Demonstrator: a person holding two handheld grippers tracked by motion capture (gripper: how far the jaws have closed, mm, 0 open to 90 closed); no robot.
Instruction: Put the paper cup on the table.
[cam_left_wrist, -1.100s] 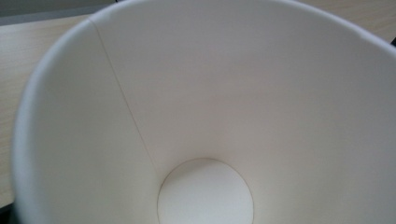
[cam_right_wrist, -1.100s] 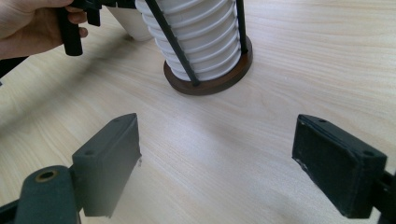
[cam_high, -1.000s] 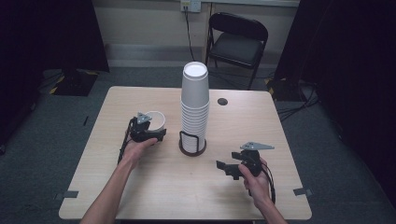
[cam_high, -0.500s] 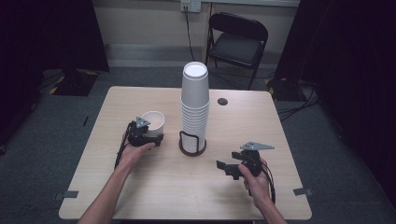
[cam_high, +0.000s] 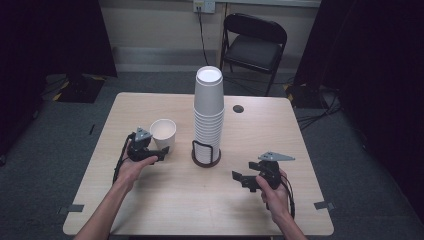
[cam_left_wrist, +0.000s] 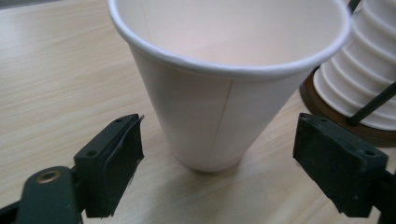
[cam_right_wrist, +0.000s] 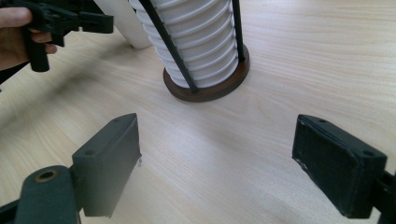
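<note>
A person is sitting at a pale wooden table (cam_high: 165, 210), forearms coming in from the near edge, holding a two-jaw tool in each hand.

Nearest, at the right, the right gripper (cam_high: 240, 176) is resting low over bare tabletop, pointing leftward across the table. In the right gripper view its two black pads are standing wide apart with nothing but wood between them, so it is open and holding nothing.

A little farther in, at the left, the left gripper (cam_high: 161, 152) is hovering just in front of a single white paper cup (cam_high: 163, 132). The cup is standing upright on the table, mouth up, its long axis vertical. In the left gripper view the cup (cam_left_wrist: 224, 79) is sitting straight ahead of the tool, centred between the two pads, which are flanking its lower wall with clear gaps on both sides. The jaws are open and touching nothing. The left hand is plainly the nearer one to the cup; the right hand is well apart from it, on the far side of the stack.

Just right of the cup, a tall stack of nested white cups (cam_high: 208, 110) is rising from a round dark wooden holder (cam_high: 205, 159) with thin black wire uprights. It is standing close enough that a sideways swing of the cup would likely clip it.

Farther back, a small dark round disc (cam_high: 238, 108) is sitting in the tabletop. Beyond the table, a black folding chair (cam_high: 254, 47) is standing against the wall.
</note>
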